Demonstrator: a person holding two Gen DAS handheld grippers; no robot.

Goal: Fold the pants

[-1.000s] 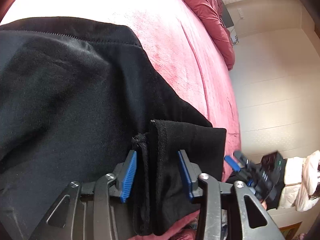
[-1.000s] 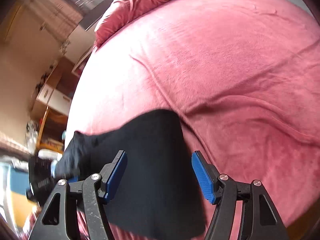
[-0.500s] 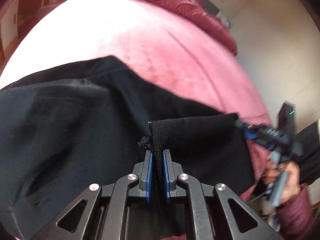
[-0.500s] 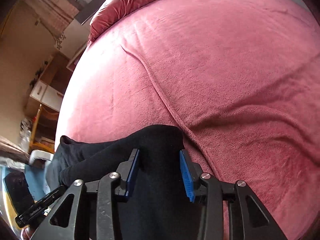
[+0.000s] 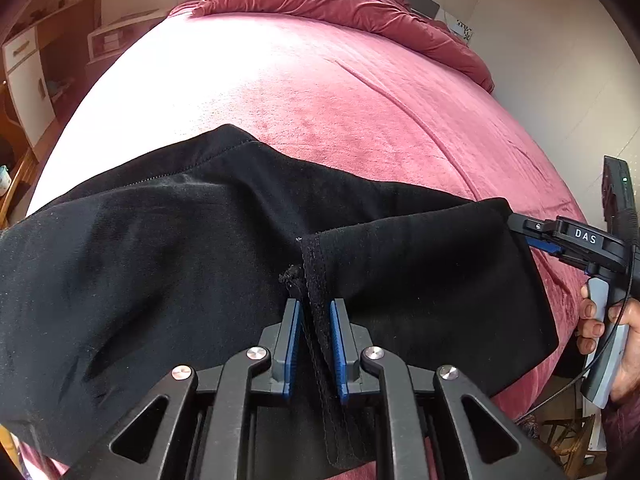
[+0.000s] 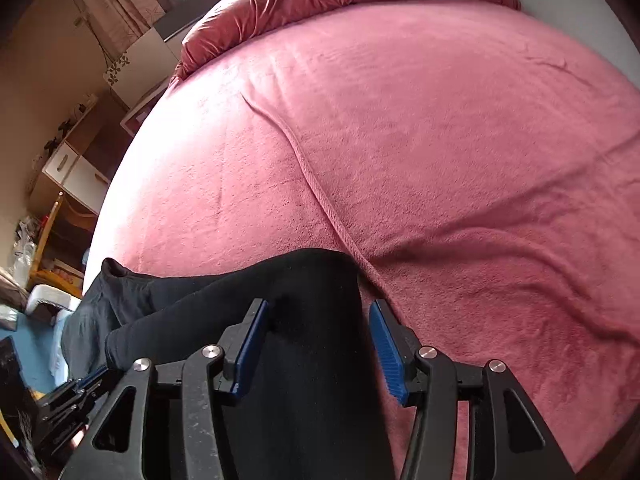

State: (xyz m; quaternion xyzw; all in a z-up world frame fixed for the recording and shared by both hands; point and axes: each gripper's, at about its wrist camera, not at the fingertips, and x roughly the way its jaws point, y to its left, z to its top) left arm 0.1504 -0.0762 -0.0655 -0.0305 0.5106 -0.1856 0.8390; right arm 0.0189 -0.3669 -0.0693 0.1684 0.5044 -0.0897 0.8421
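Observation:
Black pants lie across the near part of a pink bed. My left gripper is shut on a folded hem edge of the pants at the near middle. My right gripper has its blue pads around a fold of the black pants, with a gap on the right pad's side. The right gripper also shows in the left wrist view, at the pants' right corner, held by a hand.
A bunched pink duvet lies at the head of the bed. A raised crease runs across the blanket. White drawers and shelves stand left of the bed. The bed's near edge drops off below the grippers.
Both grippers closed from wide open onto the pants; the left shut fully, then eased a little. The right opened wider again than half a second ago. Both views tilted up toward the bed's head.

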